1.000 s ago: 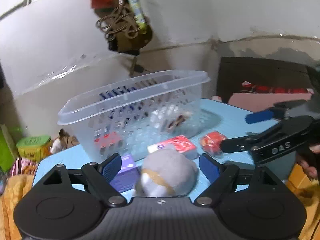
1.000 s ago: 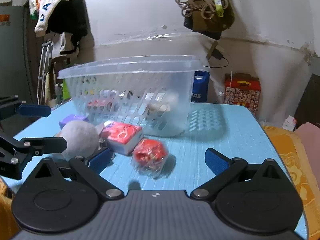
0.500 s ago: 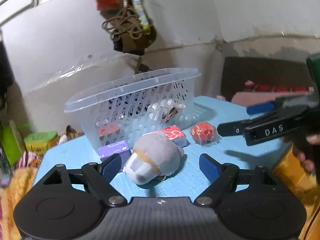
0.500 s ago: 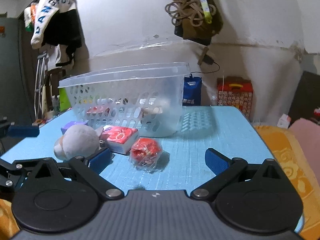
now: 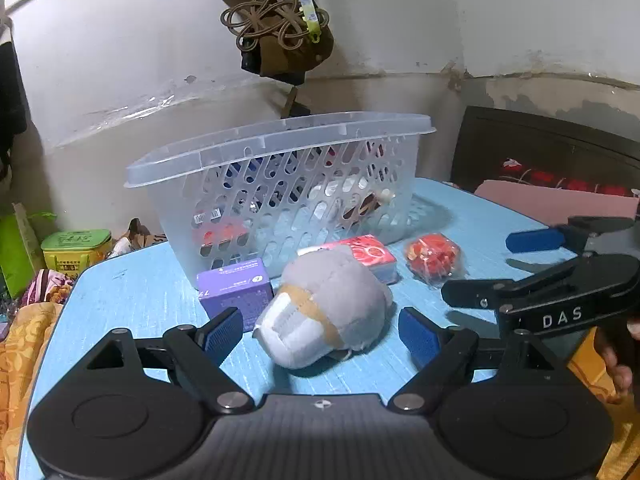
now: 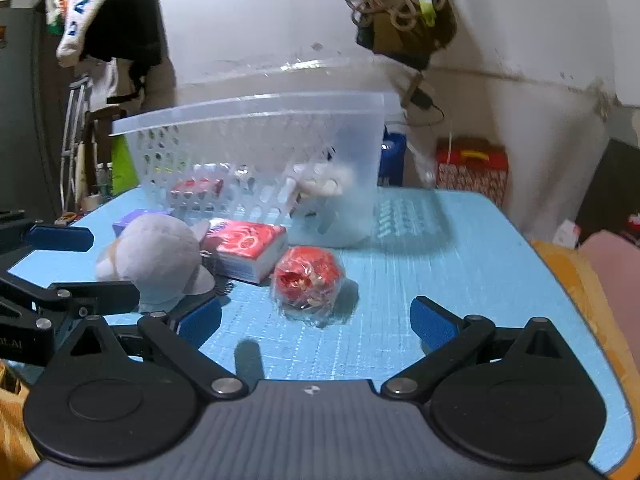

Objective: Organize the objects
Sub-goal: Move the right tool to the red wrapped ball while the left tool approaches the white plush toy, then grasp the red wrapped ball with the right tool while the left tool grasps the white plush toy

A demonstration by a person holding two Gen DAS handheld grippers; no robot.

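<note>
Black right gripper (image 5: pixel 532 264) (lettered "DAS")

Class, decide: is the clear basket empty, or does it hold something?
It holds things. Through the basket wall, a red packet and other items show inside.
</note>
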